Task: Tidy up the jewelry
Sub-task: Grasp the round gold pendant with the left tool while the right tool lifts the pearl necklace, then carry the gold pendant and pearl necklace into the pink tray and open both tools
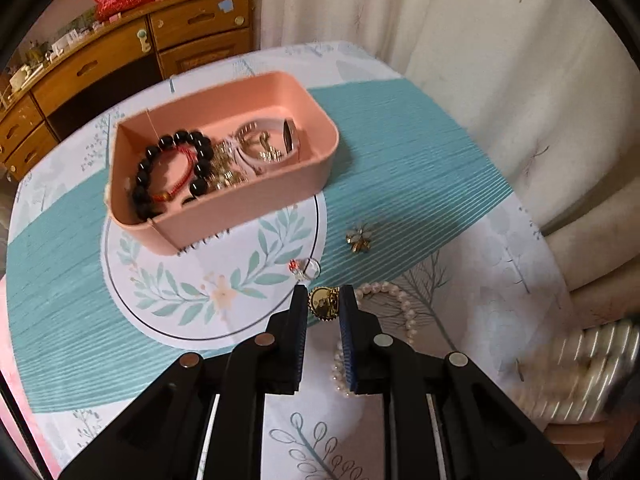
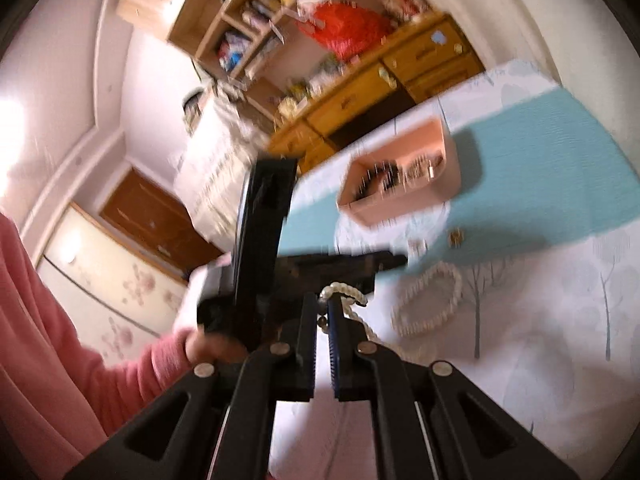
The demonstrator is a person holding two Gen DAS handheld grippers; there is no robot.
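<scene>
A pink box (image 1: 224, 208) stands on the table and holds a black bead bracelet (image 1: 172, 168), gold pieces and a pale bangle (image 1: 260, 144). My left gripper (image 1: 323, 300) is open, its fingers either side of a round gold brooch (image 1: 323, 303) on the cloth. A pearl bracelet (image 1: 396, 304) lies just right of it. A clear ring (image 1: 306, 268) and a flower brooch (image 1: 360, 238) lie beyond. My right gripper (image 2: 322, 304) is shut on a pearl necklace (image 2: 344, 294), held above the table. The pink box (image 2: 400, 200) and pearl bracelet (image 2: 432, 304) show blurred there.
A blurred pearl strand (image 1: 580, 376) hangs at the right edge of the left wrist view. A wooden dresser (image 1: 100, 64) stands behind the table, curtains (image 1: 440, 20) to the right. The person's pink sleeve (image 2: 60, 340) and the left gripper body (image 2: 264, 248) are at left.
</scene>
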